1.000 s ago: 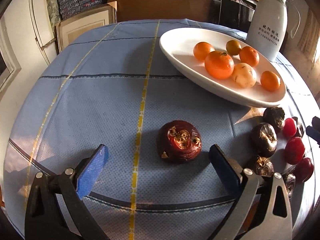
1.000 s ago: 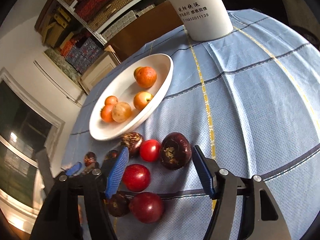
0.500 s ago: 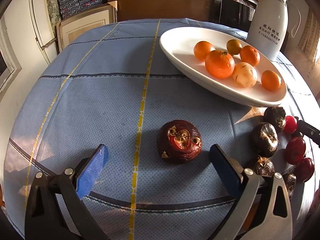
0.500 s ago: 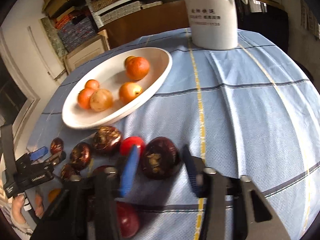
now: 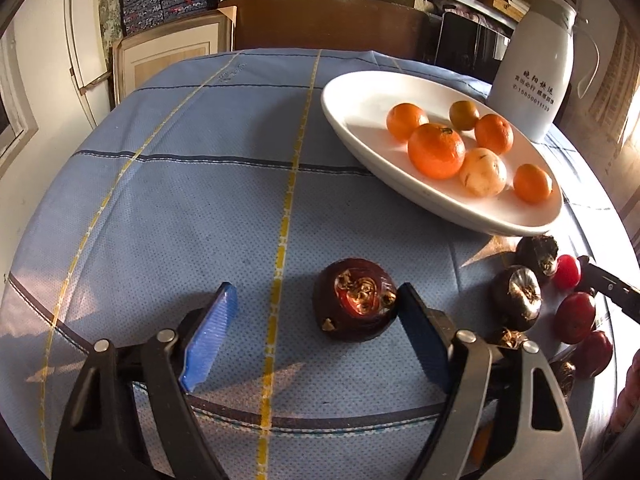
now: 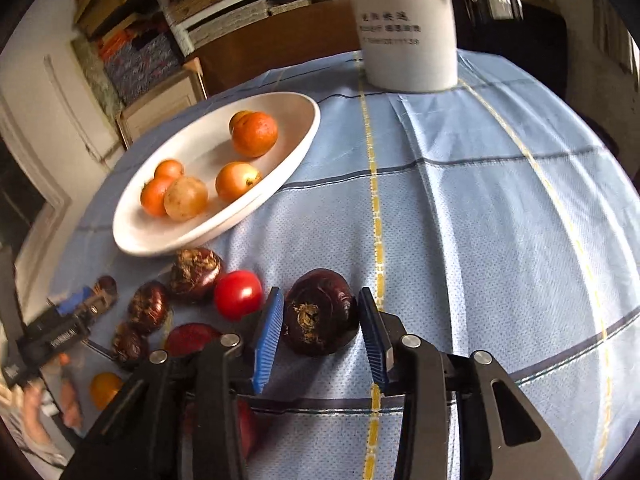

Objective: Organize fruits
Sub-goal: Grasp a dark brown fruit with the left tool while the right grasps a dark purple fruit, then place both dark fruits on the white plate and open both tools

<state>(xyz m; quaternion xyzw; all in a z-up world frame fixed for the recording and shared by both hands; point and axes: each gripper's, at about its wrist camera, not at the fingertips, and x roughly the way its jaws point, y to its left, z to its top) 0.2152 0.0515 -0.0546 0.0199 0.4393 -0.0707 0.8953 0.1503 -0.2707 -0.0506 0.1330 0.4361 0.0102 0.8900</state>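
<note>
A dark maroon fruit [image 5: 355, 300] lies on the blue cloth between the pads of my left gripper [image 5: 316, 320], which is open; the right pad touches it, the left pad stands apart. My right gripper [image 6: 320, 328] is shut on another dark maroon fruit [image 6: 320, 316], both pads against its sides, the fruit resting on the cloth. A white oval dish [image 5: 360, 92] [image 6: 132, 232] holds several oranges [image 5: 436, 150] [image 6: 254, 134] and a pale fruit [image 5: 482, 172].
Loose dark fruits [image 6: 194, 268] and red tomatoes [image 6: 238, 294] lie between the dish and my right gripper; they also show at the right of the left wrist view [image 5: 516, 296]. A white jug [image 6: 404, 24] [image 5: 532, 68] stands behind the dish.
My right gripper has closed from wide open onto the dark fruit. My left gripper has narrowed and its right pad now touches its fruit.
</note>
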